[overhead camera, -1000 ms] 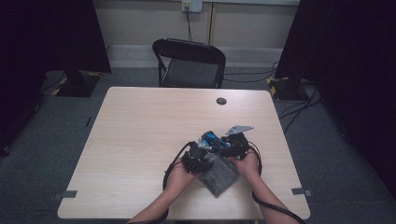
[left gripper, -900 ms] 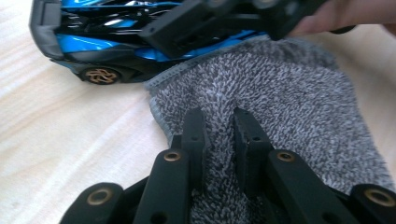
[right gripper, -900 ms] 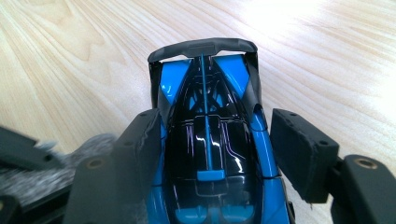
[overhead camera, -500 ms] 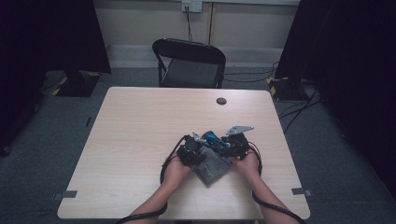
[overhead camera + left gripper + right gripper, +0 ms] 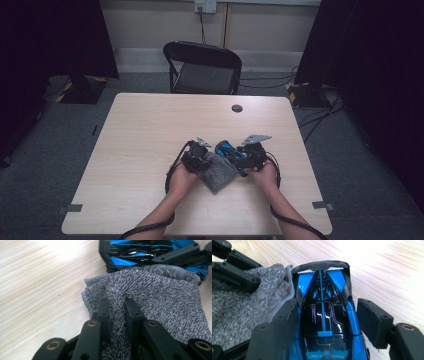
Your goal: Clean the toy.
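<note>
Pinching a fold of the grey cloth [image 5: 155, 305], the left claw [image 5: 199, 157] has slid across the surface [image 5: 140, 145] toward the toy car [image 5: 324, 315] over the last second, and the cloth has come with it. Where the cloth lay nearer the front edge a moment ago, its far hem now lies against the car's blue and black body, as the left gripper view shows. That suggests the job is wiping the car, and the cloth is only now getting into contact; the rubbing itself looks barely begun.

The right claw [image 5: 240, 154] has kept its place. Its jaws straddle the car from the sides, the left pad tight against the bodywork and the right pad seeming to stand slightly off it, so I judge it a steadying hold and cannot tell whether it clamps firmly. The car sits on the surface, right of centre and near the person's side, its rear wing pointing away from the right claw.

Both forearms come in low from the front edge, the left hand [image 5: 181, 176] and right hand [image 5: 264, 175] close together, claws angled inward and nearly level with the surface.
</note>
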{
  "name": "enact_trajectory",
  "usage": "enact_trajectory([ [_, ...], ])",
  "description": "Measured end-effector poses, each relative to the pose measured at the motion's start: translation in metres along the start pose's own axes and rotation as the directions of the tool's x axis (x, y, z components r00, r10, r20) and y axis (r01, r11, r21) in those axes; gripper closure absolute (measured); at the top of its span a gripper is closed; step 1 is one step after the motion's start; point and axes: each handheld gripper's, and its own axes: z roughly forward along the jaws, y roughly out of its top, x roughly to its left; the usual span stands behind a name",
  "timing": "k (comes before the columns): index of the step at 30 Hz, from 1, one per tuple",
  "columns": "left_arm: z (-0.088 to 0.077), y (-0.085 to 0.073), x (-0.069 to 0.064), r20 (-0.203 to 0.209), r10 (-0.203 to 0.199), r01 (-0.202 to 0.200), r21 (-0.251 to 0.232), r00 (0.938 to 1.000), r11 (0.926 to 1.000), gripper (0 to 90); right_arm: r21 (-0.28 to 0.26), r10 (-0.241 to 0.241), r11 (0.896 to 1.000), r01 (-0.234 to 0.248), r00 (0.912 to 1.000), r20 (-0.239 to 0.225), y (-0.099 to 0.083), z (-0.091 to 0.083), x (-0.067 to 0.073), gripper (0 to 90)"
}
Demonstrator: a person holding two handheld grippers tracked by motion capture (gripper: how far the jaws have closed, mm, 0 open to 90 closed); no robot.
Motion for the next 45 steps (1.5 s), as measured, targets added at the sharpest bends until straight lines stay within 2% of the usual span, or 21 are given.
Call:
enact_trajectory([
  [7, -0.001, 0.001, 0.012, -0.018, -0.021, 0.021, 0.002, 0.9996, 0.9998, 76.6, -0.001, 0.000, 1.000, 0.000, 1.0000, 0.001, 0.000, 0.000, 0.000, 34.5],
  [8, -0.002, 0.001, 0.016, -0.023, -0.034, 0.034, 0.001, 0.9992, 0.9994, 76.6, -0.002, 0.000, 1.000, 0.000, 1.0000, 0.001, 0.000, 0.000, 0.000, 34.5],
  [17, -0.004, 0.001, 0.031, -0.047, -0.048, 0.049, 0.011, 0.9977, 0.9988, 76.6, -0.007, 0.001, 1.000, -0.001, 1.0000, -0.001, -0.001, 0.000, 0.000, 34.5],
  [18, -0.006, 0.002, 0.034, -0.062, -0.049, 0.050, 0.010, 0.9969, 0.9987, 76.6, -0.007, 0.000, 1.000, 0.000, 1.0000, 0.000, -0.001, 0.000, 0.000, 34.5],
  [22, -0.008, 0.003, 0.041, -0.074, -0.057, 0.058, 0.004, 0.9956, 0.9983, 76.6, -0.007, 0.001, 1.000, -0.001, 1.0000, -0.001, -0.001, 0.000, 0.000, 34.5],
  [34, -0.019, -0.001, 0.060, -0.093, -0.084, 0.083, -0.007, 0.9922, 0.9965, 76.3, -0.015, 0.000, 1.000, 0.000, 1.0000, 0.000, -0.002, 0.000, 0.000, 34.4],
  [37, -0.026, -0.004, 0.066, -0.093, -0.098, 0.096, -0.023, 0.9908, 0.9951, 76.3, -0.016, 0.000, 1.000, 0.000, 1.0000, -0.001, -0.002, 0.000, 0.000, 34.4],
  [38, -0.030, -0.004, 0.067, -0.094, -0.092, 0.089, -0.028, 0.9914, 0.9956, 76.2, -0.016, 0.001, 1.000, -0.001, 1.0000, -0.001, -0.002, 0.000, 0.000, 34.4],
  [42, -0.042, -0.007, 0.067, -0.074, -0.086, 0.082, -0.052, 0.9936, 0.9953, 76.3, -0.019, 0.002, 1.000, -0.002, 1.0000, -0.002, -0.003, 0.000, 0.000, 34.3],
  [44, -0.052, -0.009, 0.065, -0.041, -0.076, 0.073, -0.060, 0.9963, 0.9955, 76.3, -0.016, 0.000, 1.000, 0.000, 1.0000, -0.001, -0.002, 0.000, 0.000, 34.3],
  [45, -0.052, -0.009, 0.065, -0.041, -0.076, 0.073, -0.060, 0.9963, 0.9955, 76.3, -0.015, -0.001, 1.000, 0.001, 1.0000, -0.001, -0.002, 0.000, 0.000, 34.3],
])
